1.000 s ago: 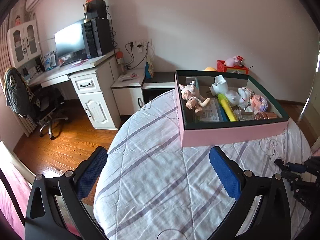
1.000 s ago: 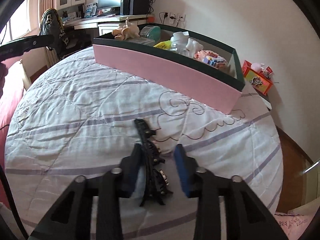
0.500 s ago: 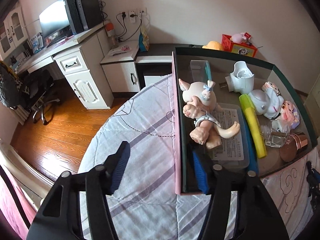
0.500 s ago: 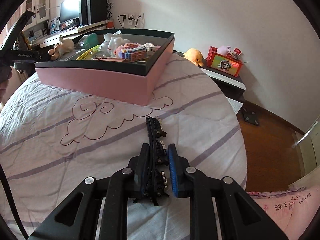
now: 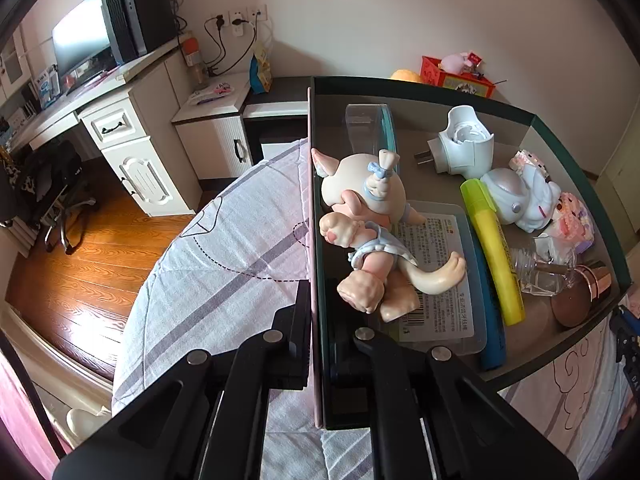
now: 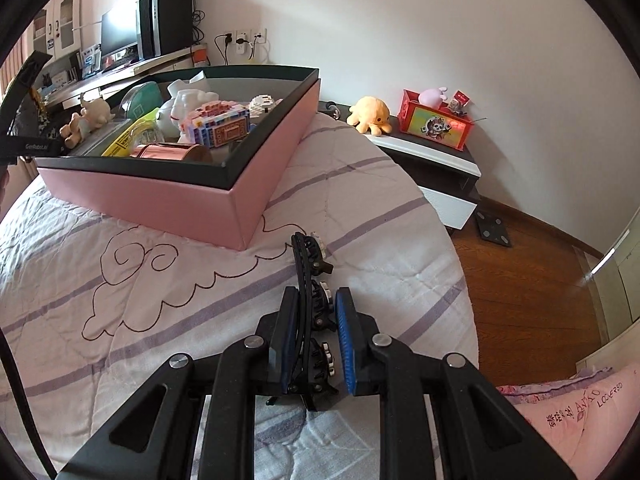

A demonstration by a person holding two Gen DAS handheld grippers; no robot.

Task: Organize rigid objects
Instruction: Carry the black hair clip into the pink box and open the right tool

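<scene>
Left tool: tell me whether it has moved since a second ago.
Yes. The left tool has come forward across the bed to the box, and now grips its near wall.

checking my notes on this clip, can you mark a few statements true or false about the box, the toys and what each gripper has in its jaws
1. The left gripper has its jaws shut on the side wall of the pink box. True.
2. The right gripper is empty. False: its jaws are shut on a black hair clip, above the striped bedspread.
3. The piglet figurine lies outside the box. False: it lies inside, partly on a clear plastic case.
4. A yellow highlighter lies in the box beside the clear case. True.
5. The yellow octopus plush is in the box. False: it sits on the low cabinet beside a red container.
</scene>
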